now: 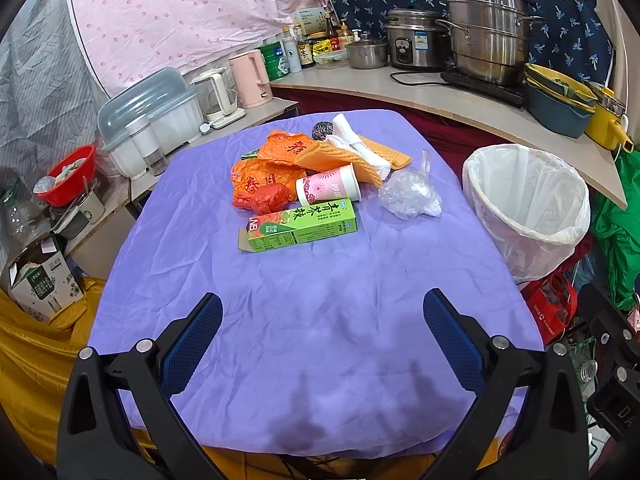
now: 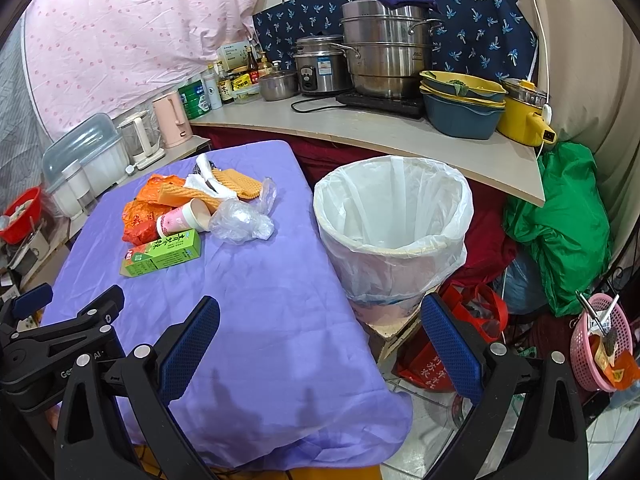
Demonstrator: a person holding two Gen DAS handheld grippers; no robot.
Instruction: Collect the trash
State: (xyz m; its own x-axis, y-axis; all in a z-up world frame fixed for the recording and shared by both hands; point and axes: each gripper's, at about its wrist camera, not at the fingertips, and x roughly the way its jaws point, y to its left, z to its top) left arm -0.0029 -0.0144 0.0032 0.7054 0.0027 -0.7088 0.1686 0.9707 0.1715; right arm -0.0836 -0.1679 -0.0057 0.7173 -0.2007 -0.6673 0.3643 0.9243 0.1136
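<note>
With both grippers (image 1: 322,344) (image 2: 320,346) spread wide, the light plastic bag (image 1: 408,194) at one o'clock could be pushed off the table (image 1: 280,340).

Left tool (image 1: 322,316) spread wide above purple cloth (image 1: 312,320), trash pile (image 1: 316,176), lined bin (image 1: 528,216) beside.

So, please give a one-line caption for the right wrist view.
Open right claw hovers over the purple tablecloth, with a trash pile ahead and a lined bin beside the table.
</note>
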